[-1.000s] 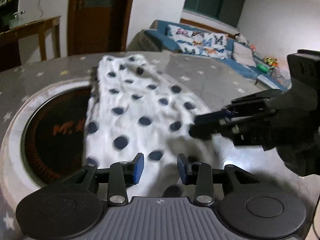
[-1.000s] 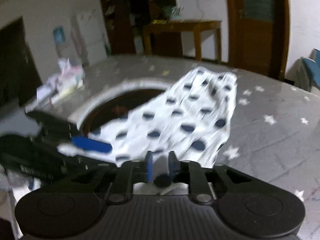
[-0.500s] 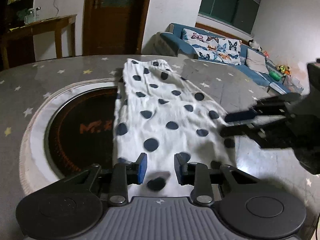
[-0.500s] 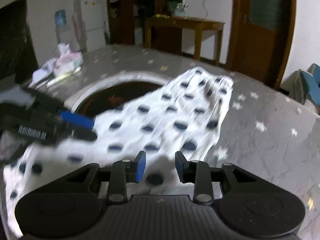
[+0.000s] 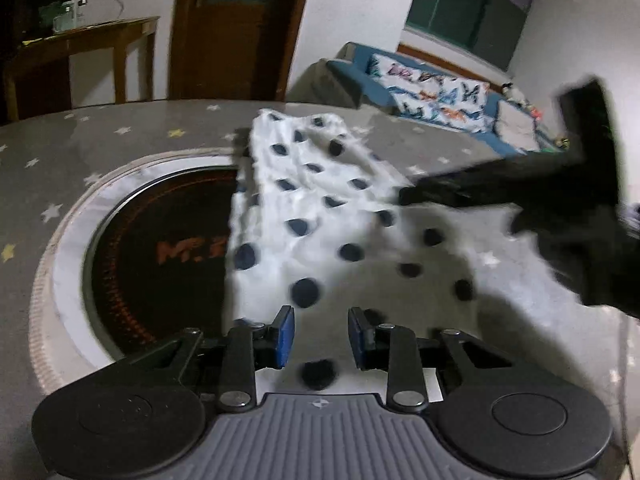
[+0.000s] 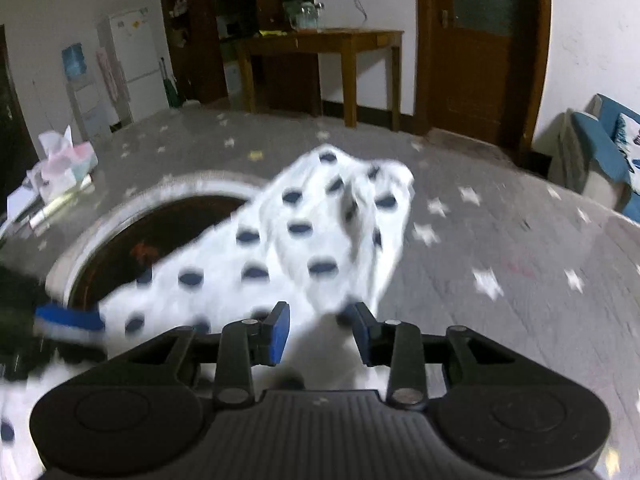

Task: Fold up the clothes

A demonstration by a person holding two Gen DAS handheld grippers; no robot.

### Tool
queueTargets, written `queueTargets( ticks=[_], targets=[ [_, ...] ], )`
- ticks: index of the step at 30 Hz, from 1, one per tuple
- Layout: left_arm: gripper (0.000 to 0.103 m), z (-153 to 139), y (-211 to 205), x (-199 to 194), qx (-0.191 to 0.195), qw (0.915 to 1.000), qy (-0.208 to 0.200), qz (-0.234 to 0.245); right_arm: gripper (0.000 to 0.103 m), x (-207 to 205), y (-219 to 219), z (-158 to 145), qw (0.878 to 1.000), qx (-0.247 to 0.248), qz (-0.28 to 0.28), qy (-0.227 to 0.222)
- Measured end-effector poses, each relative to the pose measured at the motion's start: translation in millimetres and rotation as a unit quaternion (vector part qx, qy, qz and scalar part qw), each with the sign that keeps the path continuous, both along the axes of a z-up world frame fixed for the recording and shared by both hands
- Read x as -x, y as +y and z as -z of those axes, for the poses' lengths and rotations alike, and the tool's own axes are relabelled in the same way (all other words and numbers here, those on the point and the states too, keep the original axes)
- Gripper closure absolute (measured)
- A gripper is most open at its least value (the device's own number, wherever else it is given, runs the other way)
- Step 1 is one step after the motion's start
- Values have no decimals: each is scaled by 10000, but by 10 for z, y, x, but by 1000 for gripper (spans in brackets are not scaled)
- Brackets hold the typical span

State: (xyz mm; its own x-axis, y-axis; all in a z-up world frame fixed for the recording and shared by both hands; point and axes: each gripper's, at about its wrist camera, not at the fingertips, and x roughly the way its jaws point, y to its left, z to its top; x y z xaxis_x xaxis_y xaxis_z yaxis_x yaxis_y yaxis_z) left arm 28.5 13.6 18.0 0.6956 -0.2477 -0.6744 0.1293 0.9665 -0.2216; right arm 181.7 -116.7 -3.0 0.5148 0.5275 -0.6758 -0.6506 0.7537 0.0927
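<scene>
My polka-dot garment (image 5: 320,216) lies flat on the worktop (image 5: 120,136), its long axis running away from my left gripper (image 5: 320,338) toward the far edge, the narrow end pointing at the door. Its near hem sits under and between the left jaws, which stand apart, blue pads clear of the cloth (nothing pinched that I can see). From my right gripper (image 6: 322,334) the same garment (image 6: 304,248) stretches ahead and leftward of the jaws; those jaws are parted too, white cloth below the gap, not clamped.

The worktop is grey with pale stars, and a round dark inset (image 5: 160,256) ringed in white lies left of the left jaws, partly covered by the garment's edge.

The left view alone shows a blue sofa (image 5: 432,80) with butterfly cushions, to the right beyond the jaws. The right view alone shows a tissue box (image 6: 64,164), far left, plus a wooden side table (image 6: 320,60) and a white fridge (image 6: 136,60).
</scene>
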Motion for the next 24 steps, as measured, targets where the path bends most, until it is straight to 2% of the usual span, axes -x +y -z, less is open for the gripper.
queueTargets(
  ticks=[4,9,15,19,22,24],
  targets=[
    [72,-5,-131,25,65,9997,32,227,69,-304,267,56,10000,-21,-35,41],
    [72,113,-121,43,79,9995,193,256,69,-696,400,220,9994,142,293,87],
    [72,127,-70,71,186,9993,183,256,70,-896,508,151,9993,8,378,-57],
    [72,132,-50,82,258,9992,186,247,70,-1069,665,262,9986,285,440,-106],
    [72,128,-42,80,298,9991,193,248,69,-1173,649,241,9982,60,603,-48],
    [70,128,-34,76,325,9990,201,246,65,-1178,589,183,9981,-92,598,-133]
  ],
)
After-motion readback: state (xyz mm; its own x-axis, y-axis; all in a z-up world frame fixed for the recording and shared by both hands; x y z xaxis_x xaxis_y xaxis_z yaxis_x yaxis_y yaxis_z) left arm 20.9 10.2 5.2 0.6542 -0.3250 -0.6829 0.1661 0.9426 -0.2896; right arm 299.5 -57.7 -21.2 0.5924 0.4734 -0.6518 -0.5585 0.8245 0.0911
